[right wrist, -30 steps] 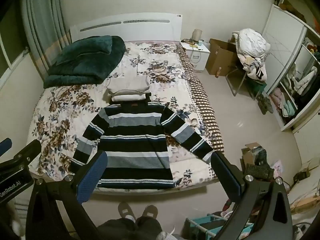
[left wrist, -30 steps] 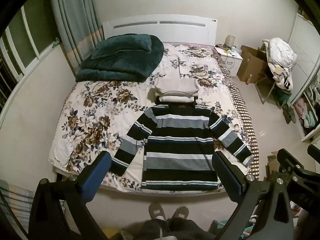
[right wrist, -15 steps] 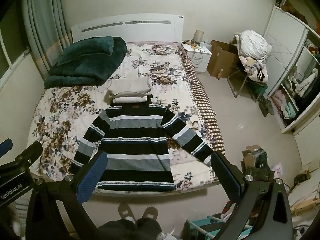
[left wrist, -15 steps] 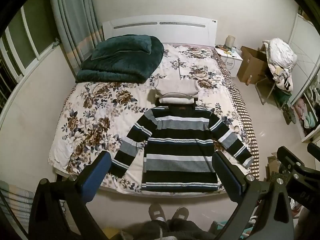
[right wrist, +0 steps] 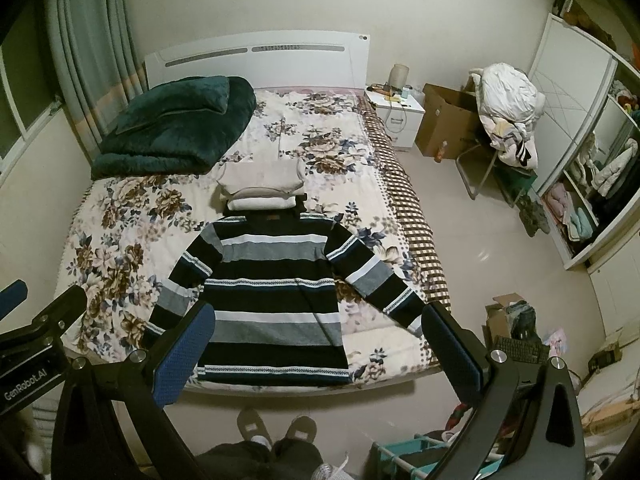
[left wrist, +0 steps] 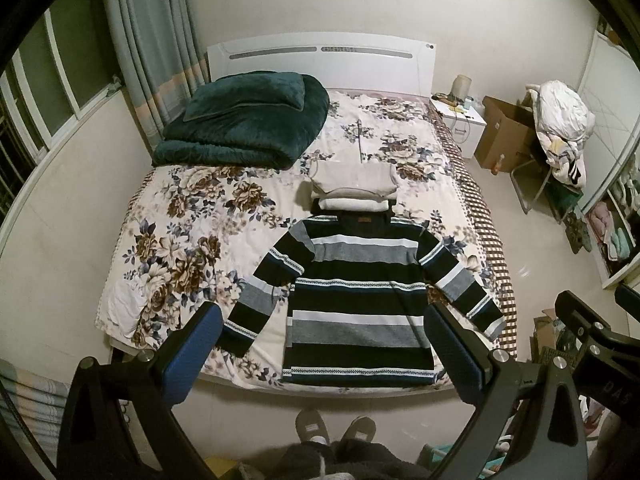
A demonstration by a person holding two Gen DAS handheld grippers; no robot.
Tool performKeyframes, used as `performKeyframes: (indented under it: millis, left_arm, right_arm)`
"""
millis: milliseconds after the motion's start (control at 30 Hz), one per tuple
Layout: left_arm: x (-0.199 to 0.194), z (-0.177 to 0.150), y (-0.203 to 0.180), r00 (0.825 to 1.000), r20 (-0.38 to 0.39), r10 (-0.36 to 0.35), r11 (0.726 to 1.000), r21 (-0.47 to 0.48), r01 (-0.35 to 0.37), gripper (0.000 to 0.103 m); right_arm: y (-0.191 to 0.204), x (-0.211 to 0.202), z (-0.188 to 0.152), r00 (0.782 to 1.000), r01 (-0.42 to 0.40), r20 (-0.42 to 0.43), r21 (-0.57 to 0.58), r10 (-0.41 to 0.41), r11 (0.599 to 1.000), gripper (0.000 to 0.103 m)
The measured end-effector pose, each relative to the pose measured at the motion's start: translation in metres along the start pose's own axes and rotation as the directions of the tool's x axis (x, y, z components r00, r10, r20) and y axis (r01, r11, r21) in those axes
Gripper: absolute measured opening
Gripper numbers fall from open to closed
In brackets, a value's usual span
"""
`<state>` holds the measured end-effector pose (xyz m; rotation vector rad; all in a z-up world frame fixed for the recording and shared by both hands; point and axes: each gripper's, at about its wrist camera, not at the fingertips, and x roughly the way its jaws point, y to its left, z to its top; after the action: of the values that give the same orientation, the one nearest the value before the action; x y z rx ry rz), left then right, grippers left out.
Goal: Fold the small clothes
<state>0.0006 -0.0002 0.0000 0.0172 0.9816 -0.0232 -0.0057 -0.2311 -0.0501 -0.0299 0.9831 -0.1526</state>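
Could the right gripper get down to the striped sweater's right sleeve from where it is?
Probably yes. The right gripper hangs open above the bed's foot, and the striped sweater lies flat with its right sleeve spread out bare, nothing resting on it.

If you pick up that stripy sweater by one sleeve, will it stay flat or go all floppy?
Probably floppy: the striped sweater looks like soft knit, lying limp and flat on the bed. One sleeve would likely lift first while the body sags and drags. It shouldn't roll or break. Both grippers are open and away from it.

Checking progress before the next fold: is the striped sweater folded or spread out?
Spread out: the striped sweater lies flat on the bed, both sleeves angled outward, hem unfolded.
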Motion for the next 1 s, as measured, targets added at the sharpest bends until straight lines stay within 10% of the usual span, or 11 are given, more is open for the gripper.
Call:
performKeyframes:
  millis: [1000]
  left_arm:
    - [0.0,0.0,0.0,1.0,0.012,0.0,1.0,0.0,0.0,0.103]
  right_arm:
    - [0.006,-0.009,0.014,1.0,-0.003,0.007,0.002,0.003,1.0,0.103]
